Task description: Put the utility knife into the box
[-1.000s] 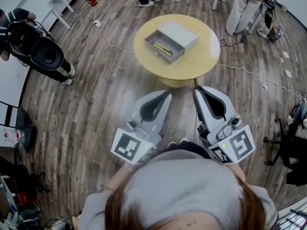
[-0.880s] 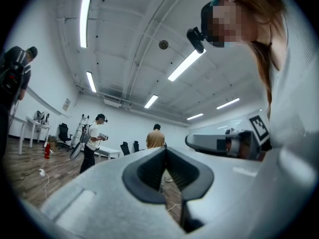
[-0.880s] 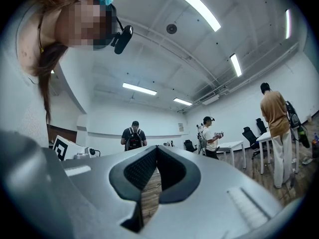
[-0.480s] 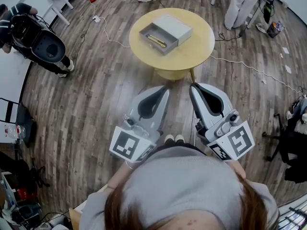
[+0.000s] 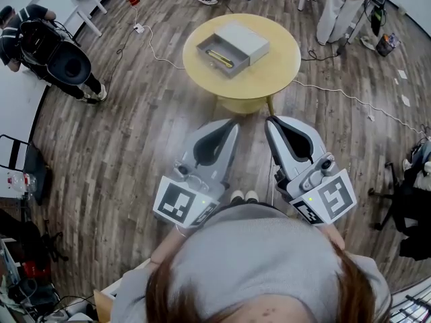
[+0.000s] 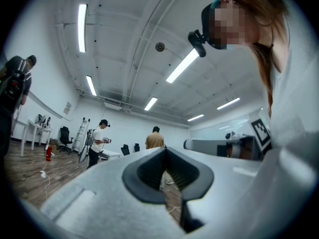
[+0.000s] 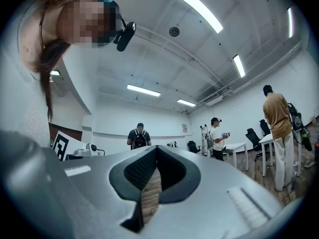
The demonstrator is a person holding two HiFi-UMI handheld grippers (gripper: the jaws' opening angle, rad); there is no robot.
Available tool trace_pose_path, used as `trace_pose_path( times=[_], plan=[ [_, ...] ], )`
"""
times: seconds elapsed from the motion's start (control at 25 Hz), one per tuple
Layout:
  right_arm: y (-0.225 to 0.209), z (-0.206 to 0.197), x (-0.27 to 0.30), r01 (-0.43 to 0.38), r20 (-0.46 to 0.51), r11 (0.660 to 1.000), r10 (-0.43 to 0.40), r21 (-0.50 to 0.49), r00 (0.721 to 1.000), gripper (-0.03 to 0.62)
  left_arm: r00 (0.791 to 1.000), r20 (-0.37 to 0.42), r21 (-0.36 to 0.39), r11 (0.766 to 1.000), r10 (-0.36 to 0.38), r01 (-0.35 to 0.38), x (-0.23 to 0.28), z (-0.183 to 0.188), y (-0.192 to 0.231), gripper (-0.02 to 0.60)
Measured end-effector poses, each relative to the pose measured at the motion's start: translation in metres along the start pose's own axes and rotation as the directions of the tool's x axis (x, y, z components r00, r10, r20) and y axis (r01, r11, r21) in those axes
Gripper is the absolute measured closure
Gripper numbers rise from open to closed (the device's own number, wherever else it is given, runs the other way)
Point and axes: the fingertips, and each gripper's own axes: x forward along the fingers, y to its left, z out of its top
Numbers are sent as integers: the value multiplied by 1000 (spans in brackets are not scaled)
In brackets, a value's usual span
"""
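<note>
A round yellow table [image 5: 269, 79] stands ahead of me on the wooden floor. On it sits a grey box [image 5: 246, 39] with its tray pulled out toward the left. The yellow utility knife [image 5: 220, 58] lies in that tray. My left gripper [image 5: 233, 123] and right gripper [image 5: 271, 120] hang side by side in front of my body, short of the table's near edge. Both are shut with nothing in them. In the gripper views the left gripper [image 6: 164, 151] and the right gripper [image 7: 156, 148] point out into the room, slightly upward; the table is not seen there.
A person with black camera gear [image 5: 50, 52] crouches at the left. Cables [image 5: 156, 54] run over the floor to both sides of the table. Other people's legs [image 5: 337, 15] stand behind it. A dark chair [image 5: 407, 210] is at the right edge.
The table and box sit a little higher in the head view than one second ago, and my feet now show below the grippers. Both grippers stay shut and empty.
</note>
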Motion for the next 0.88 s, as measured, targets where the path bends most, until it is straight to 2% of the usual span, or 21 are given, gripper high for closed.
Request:
trace_pose_path(
  times=[0.32, 0.88],
  plan=[
    [2, 4, -1, -15, 3, 1000, 15, 1, 1000, 590, 999, -4, 9, 999, 33, -33, -3, 2, 6, 580],
    [3, 3, -7, -17, -4, 1000, 17, -9, 1000, 591, 1000, -14, 11, 1000, 14, -14, -1, -1, -5, 580]
  ],
)
